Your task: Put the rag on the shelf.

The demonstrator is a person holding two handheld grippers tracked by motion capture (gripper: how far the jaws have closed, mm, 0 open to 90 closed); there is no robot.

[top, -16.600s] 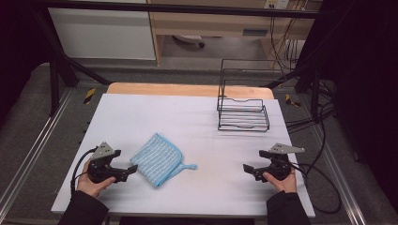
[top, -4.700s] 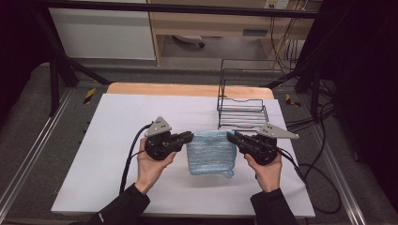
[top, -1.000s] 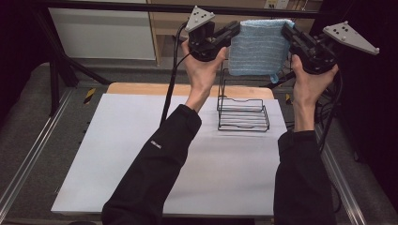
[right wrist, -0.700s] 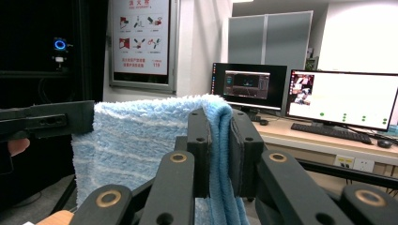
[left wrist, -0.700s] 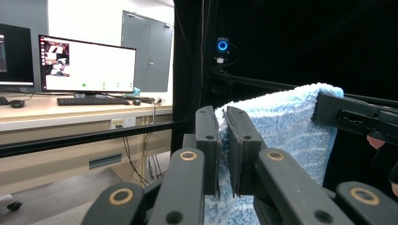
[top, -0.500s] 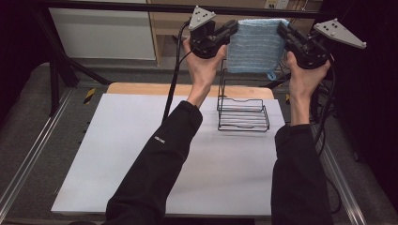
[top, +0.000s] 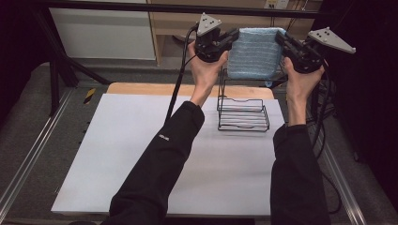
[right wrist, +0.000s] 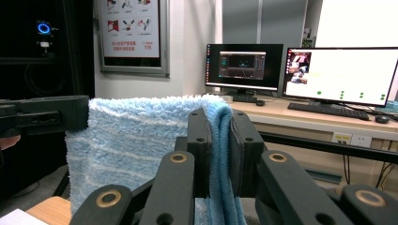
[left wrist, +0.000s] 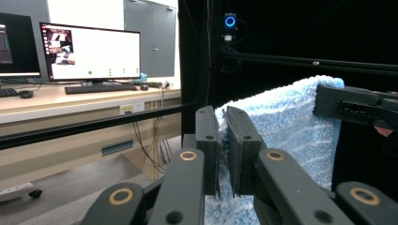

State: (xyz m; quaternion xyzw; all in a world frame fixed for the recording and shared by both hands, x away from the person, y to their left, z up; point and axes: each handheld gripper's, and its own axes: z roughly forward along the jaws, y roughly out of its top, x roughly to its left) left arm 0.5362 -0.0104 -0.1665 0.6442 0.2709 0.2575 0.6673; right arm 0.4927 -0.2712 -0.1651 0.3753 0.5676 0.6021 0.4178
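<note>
The blue towel (top: 255,52) is hanging folded in the air, stretched between the two grippers above the far end of the table (top: 141,154), over the black wire rack (top: 242,114) that is standing on the white surface.

The left gripper (top: 230,37) is pinching the towel's upper left corner, its jaws closed down on the cloth; the person's left hand (top: 204,65) is holding it raised at arm's length. The right gripper (top: 281,40) is clamping the upper right corner in the same way, with the right hand (top: 299,77) wrapped around its body and the grey three-cornered plate sitting on top.

The left gripper view is showing its jaws pressed nearly together with the towel's (left wrist: 286,126) edge caught between them, and the other gripper (left wrist: 356,105) is gripping the far corner. Beyond, a lit monitor (left wrist: 89,51) and a keyboard (left wrist: 101,87) are sitting on a desk.

The right gripper view is showing the towel (right wrist: 141,136) folded over and squeezed between its jaws, the left gripper (right wrist: 44,115) is holding the opposite corner, and a wall poster (right wrist: 131,28) and two monitors (right wrist: 244,63) are standing behind.
</note>
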